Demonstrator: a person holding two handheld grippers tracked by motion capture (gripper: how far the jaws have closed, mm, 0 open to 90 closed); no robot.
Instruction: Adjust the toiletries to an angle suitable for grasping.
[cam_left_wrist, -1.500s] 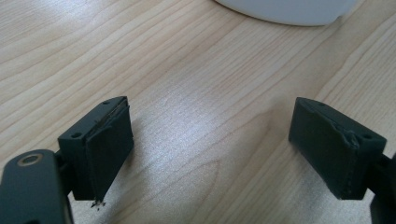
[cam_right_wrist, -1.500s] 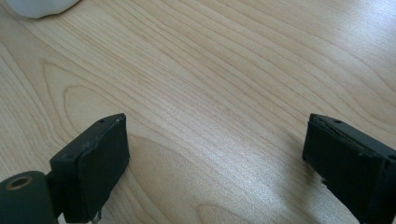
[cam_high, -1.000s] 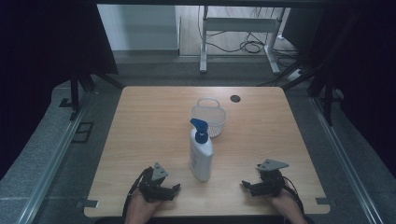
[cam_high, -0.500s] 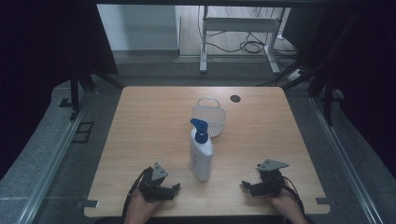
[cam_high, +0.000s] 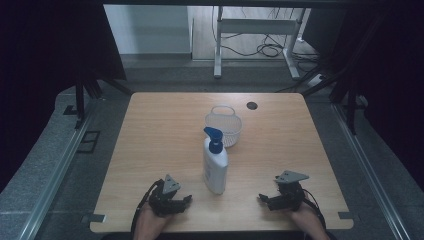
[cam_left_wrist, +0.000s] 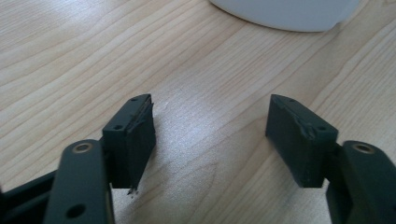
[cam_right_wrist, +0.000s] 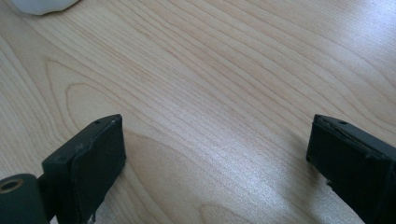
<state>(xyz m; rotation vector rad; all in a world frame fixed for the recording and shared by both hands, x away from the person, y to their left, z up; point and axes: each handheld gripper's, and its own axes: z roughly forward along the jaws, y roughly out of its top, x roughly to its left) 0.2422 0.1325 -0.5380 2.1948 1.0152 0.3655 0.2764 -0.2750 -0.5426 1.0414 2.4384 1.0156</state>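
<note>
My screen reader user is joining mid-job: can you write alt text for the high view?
A white pump bottle with a blue pump stands near the front of a wooden table, between the left gripper and right gripper, both open and empty. Behind the bottle sits a small white basket.

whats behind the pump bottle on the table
A white mesh basket stands just behind the pump bottle. The bottle's blue pump head covers part of its near rim; whether anything lies inside is unclear.

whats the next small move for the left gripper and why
Probably ease the left gripper toward the pump bottle: its jaws have just been closing with nothing between them, and the bottle stands upright just to its right, apart from it.
</note>
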